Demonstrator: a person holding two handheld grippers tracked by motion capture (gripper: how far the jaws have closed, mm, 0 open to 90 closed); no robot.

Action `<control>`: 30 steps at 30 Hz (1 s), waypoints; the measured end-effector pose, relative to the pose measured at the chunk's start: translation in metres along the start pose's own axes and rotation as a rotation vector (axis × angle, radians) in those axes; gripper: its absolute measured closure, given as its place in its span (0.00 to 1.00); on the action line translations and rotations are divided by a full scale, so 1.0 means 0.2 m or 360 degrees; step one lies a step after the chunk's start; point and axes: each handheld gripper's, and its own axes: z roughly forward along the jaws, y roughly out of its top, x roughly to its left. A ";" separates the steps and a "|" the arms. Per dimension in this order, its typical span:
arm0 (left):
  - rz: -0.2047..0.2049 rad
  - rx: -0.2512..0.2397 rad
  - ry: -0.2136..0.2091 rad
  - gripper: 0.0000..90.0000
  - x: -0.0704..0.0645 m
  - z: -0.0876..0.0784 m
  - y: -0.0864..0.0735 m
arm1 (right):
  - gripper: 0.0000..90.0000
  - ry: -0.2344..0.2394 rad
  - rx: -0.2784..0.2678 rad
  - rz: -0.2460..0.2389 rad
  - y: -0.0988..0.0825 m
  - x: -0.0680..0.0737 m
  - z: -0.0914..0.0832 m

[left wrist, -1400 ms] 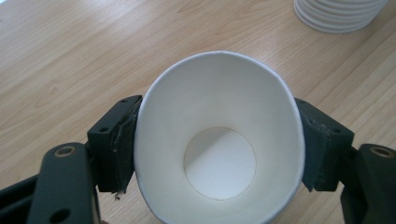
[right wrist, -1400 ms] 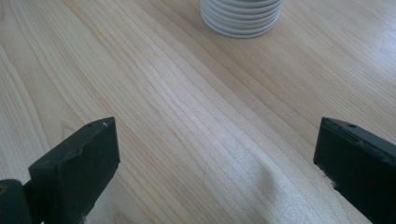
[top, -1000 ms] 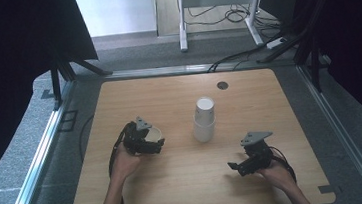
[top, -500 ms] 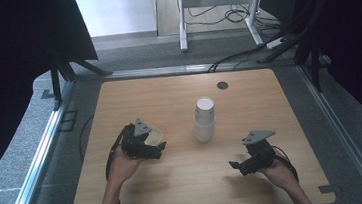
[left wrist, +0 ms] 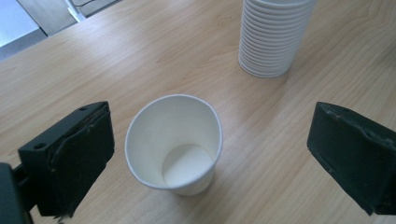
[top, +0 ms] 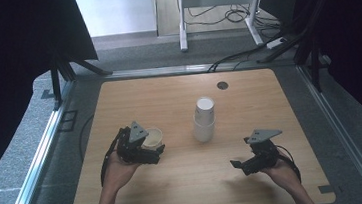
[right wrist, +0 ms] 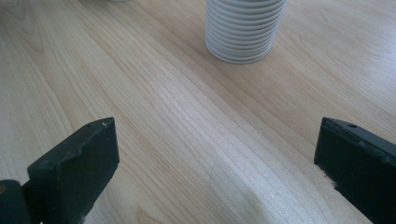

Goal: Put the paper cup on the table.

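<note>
A single white paper cup (left wrist: pixel 175 144) stands upright on the wooden table (top: pixel 177 192), empty, with its mouth slightly squeezed out of round. My left gripper (left wrist: pixel 210 135) is open wide around it, with a gap to each jaw. In the high view the cup (top: pixel 153 136) sits at the table's front left inside the left gripper (top: pixel 150 144). A tall stack of white paper cups (top: pixel 204 120) stands mid-table, beyond both grippers. My right gripper (top: pixel 242 156) hovers at the front right, open and empty, pointing toward the stack (right wrist: pixel 243 28).
A small dark round hole (top: pixel 222 85) marks the table's far side. Black curtains and metal frame rails surround the table. Cables lie on the floor beyond the far edge.
The left hand and its gripper have drifted slightly toward the front edge, with the cup still between the jaws. The right gripper has barely moved.
</note>
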 end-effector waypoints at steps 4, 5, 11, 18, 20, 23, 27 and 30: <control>-0.0007 -0.0015 0.0005 0.00 -0.02 -0.04 -0.03 | 0.00 -0.0008 -0.0012 0.0003 0.00 0.01 -0.01; -0.0019 -0.0024 0.0000 0.00 -0.02 -0.05 -0.03 | 0.00 -0.0007 -0.0015 0.0007 -0.01 0.01 -0.02; -0.0038 -0.0046 -0.0003 0.00 -0.04 -0.10 -0.10 | 0.00 0.0025 -0.0054 0.0018 -0.02 0.03 -0.04; -0.0080 -0.0046 0.0001 0.00 -0.07 -0.11 -0.24 | 0.00 0.0009 -0.0041 0.0027 -0.05 0.03 -0.05; -0.0084 -0.0035 0.0013 0.00 -0.08 -0.11 -0.29 | 0.00 0.0011 -0.0041 0.0036 -0.07 0.03 -0.05; -0.0110 -0.0030 -0.0002 0.00 -0.09 -0.10 -0.35 | 0.00 -0.0014 -0.0021 0.0035 -0.10 0.03 -0.04; -0.0134 0.0013 -0.0042 0.00 -0.10 -0.07 -0.41 | 0.00 -0.0033 0.0002 0.0035 -0.13 0.03 -0.04; -0.0135 0.0041 -0.0061 0.00 -0.11 -0.04 -0.44 | 0.00 -0.0061 0.0031 0.0021 -0.16 0.03 -0.03</control>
